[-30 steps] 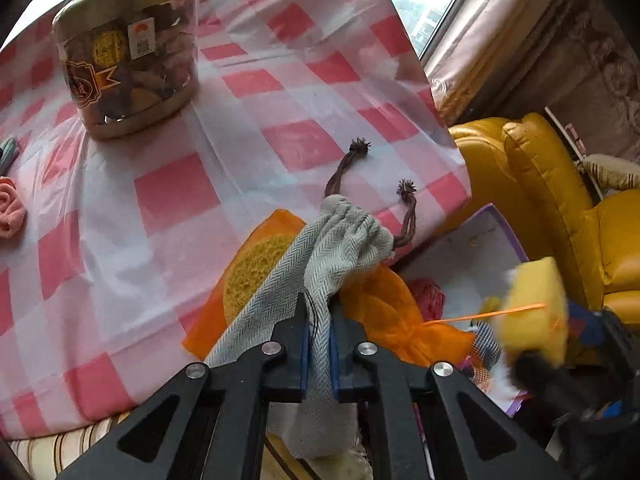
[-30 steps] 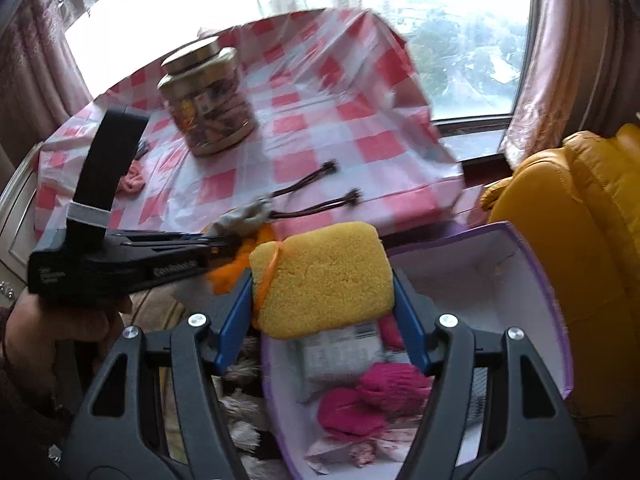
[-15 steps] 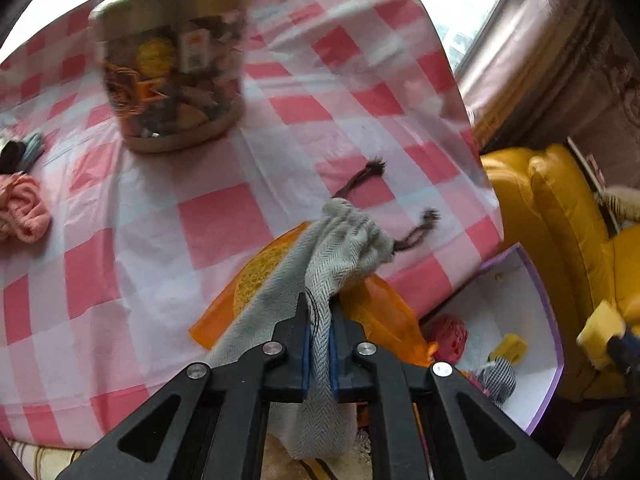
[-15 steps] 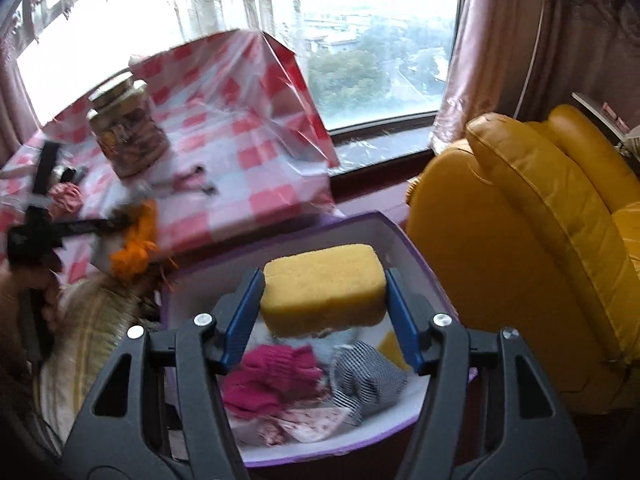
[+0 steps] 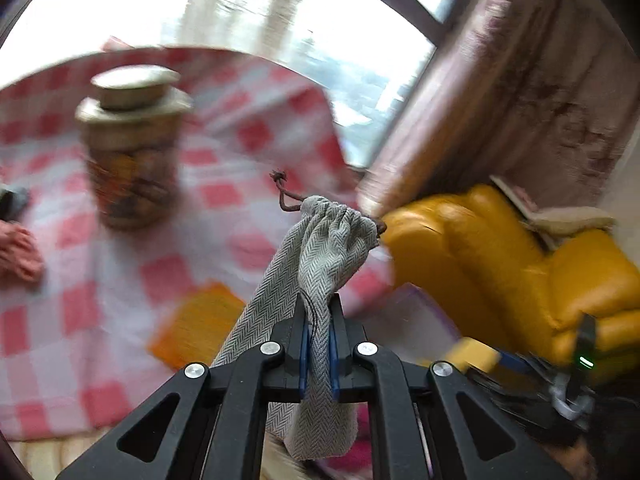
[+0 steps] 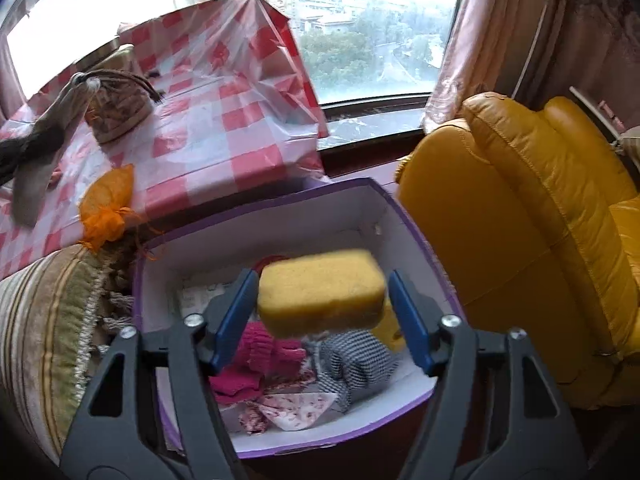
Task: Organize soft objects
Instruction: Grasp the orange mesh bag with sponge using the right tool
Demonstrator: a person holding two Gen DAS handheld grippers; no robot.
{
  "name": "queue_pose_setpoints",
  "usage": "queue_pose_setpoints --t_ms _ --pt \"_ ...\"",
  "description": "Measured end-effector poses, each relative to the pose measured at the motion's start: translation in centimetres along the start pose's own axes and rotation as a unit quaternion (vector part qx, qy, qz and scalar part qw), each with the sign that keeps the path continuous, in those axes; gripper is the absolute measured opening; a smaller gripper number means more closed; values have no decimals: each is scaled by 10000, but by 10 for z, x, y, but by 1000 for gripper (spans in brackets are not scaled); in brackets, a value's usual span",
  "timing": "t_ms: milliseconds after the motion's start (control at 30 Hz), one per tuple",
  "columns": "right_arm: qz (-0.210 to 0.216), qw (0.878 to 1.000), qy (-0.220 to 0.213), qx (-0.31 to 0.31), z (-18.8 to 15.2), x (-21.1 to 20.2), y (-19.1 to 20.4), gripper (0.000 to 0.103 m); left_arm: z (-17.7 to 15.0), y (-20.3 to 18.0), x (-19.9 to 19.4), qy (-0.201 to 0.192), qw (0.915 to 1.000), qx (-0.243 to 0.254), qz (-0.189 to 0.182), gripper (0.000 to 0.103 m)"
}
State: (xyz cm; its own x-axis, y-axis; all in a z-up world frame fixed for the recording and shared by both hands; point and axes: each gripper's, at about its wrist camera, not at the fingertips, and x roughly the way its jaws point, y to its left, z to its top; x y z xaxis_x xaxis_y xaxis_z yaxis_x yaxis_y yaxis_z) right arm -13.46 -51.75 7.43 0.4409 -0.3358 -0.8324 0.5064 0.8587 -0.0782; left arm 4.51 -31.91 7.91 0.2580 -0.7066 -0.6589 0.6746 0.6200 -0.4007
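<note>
Between the blue pads of the right gripper (image 6: 322,316) we see the yellow sponge (image 6: 320,293), blurred and directly above the open purple box (image 6: 256,208). The jaws have just been opening; a gap shows on each side of the sponge, so we judge it released and dropping. Below it the box already contains a pink knitted item (image 6: 260,350), a checked cloth (image 6: 354,360) and a floral cloth (image 6: 296,406).

Our left gripper (image 5: 318,342) is clamped shut on the grey herringbone drawstring pouch (image 5: 320,264), which hangs lifted clear of the checked tablecloth (image 5: 120,280). An orange mesh bag (image 6: 106,204) lies at the near table edge, overhanging beside the box. A lidded jar (image 5: 132,148) stands farther back, and a pink soft item (image 5: 18,252) rests at the left edge of the table.

We judge the step in hand as depositing the sponge, with the pouch next in line. The next move calls for withdrawing the right gripper from above the box, then carrying the pouch across over the opening before unclamping, keeping its trailing cords clear of the rim. The yellow armchair (image 6: 540,220) stands just beside the box.
</note>
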Motion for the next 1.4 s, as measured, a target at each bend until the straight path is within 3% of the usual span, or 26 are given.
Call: queue_pose_setpoints --t_ms 100,167,233,267,500,767,1100,1400 --pt "1 10000 13 73 -1 -1 -5 82 -19 -21 10 383 9970 10 -670 13" --pt "-33 9999 23 96 -1 -2 -6 89 -34 -35 22 801 9912 86 -1048 26" --pt "12 10000 2 94 -1 -3 -4 89 -45 -43 28 920 9917 241 -862 54" --pt "51 9999 0 98 -1 -4 -3 89 -47 -43 27 885 9926 286 -783 57" --pt "455 9989 90 -72 1 6 30 90 -58 -9 2 697 9968 112 -384 57" --pt "975 9913 75 -879 15 20 121 93 -64 63 -51 169 9977 -491 425 57" --pt "1217 9759 207 -1798 42 63 214 97 -71 149 -96 -217 9851 -1201 1215 57" --pt "1139 9718 457 -2015 53 99 239 98 -79 210 -127 -420 9697 -1708 1693 63"
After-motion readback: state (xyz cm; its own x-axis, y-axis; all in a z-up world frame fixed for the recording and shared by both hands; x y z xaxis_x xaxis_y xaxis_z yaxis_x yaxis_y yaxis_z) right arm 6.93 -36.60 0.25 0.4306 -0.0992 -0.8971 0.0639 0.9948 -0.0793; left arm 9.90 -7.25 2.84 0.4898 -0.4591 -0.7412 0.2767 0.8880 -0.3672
